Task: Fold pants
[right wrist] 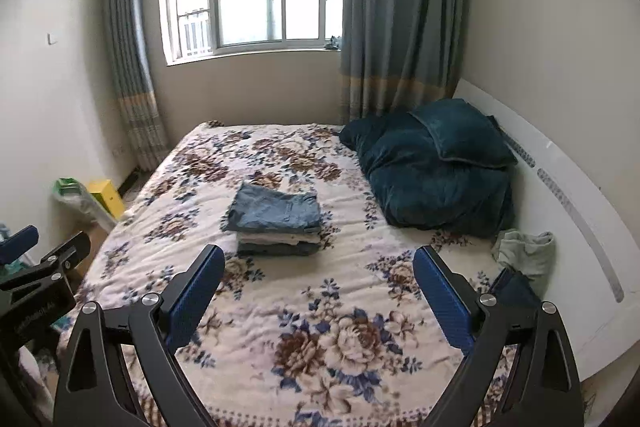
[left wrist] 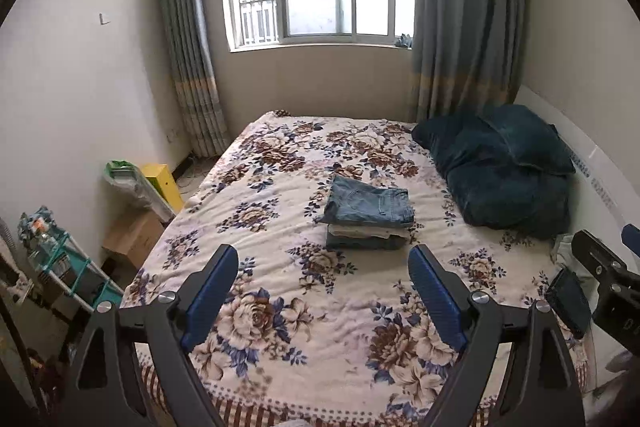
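A stack of folded pants (left wrist: 369, 217), blue jeans on top, lies in the middle of the floral bed (left wrist: 280, 187); it also shows in the right wrist view (right wrist: 276, 221). My left gripper (left wrist: 323, 259) is open and empty, held above the bed's near part, short of the stack. My right gripper (right wrist: 319, 259) is open and empty too, also short of the stack. A crumpled grey-green garment (right wrist: 528, 253) and a dark folded item (right wrist: 516, 287) lie at the bed's right edge by the headboard.
A dark teal quilt and pillow (right wrist: 436, 167) sit at the back right of the bed. A white headboard (right wrist: 580, 227) runs along the right. Boxes and bags (left wrist: 140, 203) and a teal rack (left wrist: 68, 267) stand on the floor at the left.
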